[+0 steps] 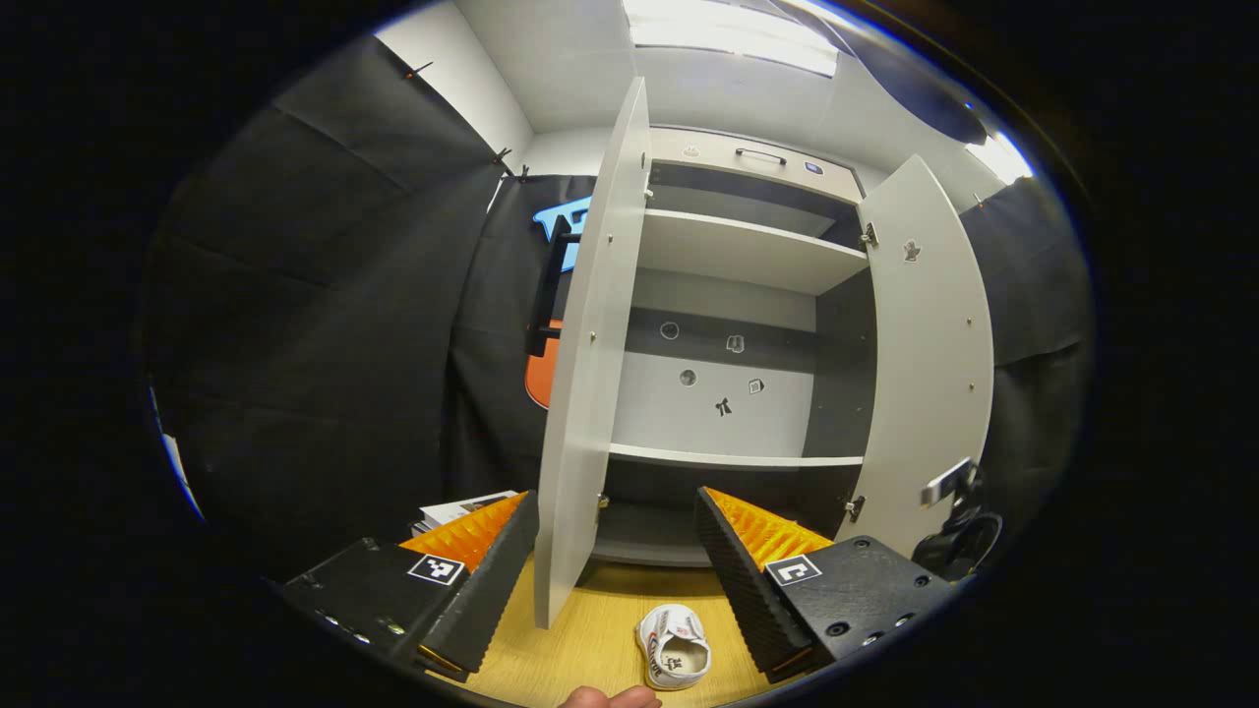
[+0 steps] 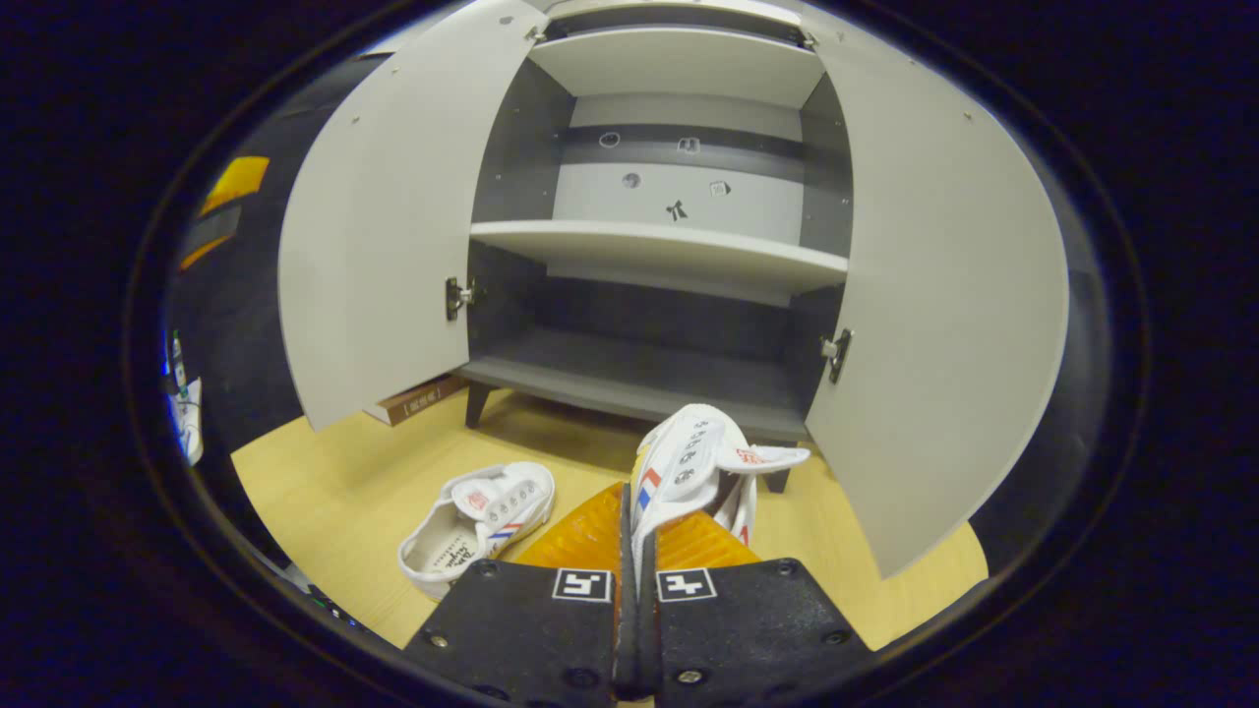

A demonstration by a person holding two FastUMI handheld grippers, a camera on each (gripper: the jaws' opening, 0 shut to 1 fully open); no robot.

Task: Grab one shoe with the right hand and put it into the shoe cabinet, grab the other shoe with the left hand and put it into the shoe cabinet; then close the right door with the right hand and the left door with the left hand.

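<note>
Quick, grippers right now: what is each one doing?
Left gripper: open, holding nothing, above the shoe on the floor.
Right gripper: shut on the other shoe, in front of the open shoe cabinet.

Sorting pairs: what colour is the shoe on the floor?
White with red and blue stripes, clearest in the right gripper view.

A brown box (image 2: pixel 418 398) lies on the wooden floor (image 2: pixel 334 492) beside the black cloth wall (image 1: pixel 325 324).
</note>
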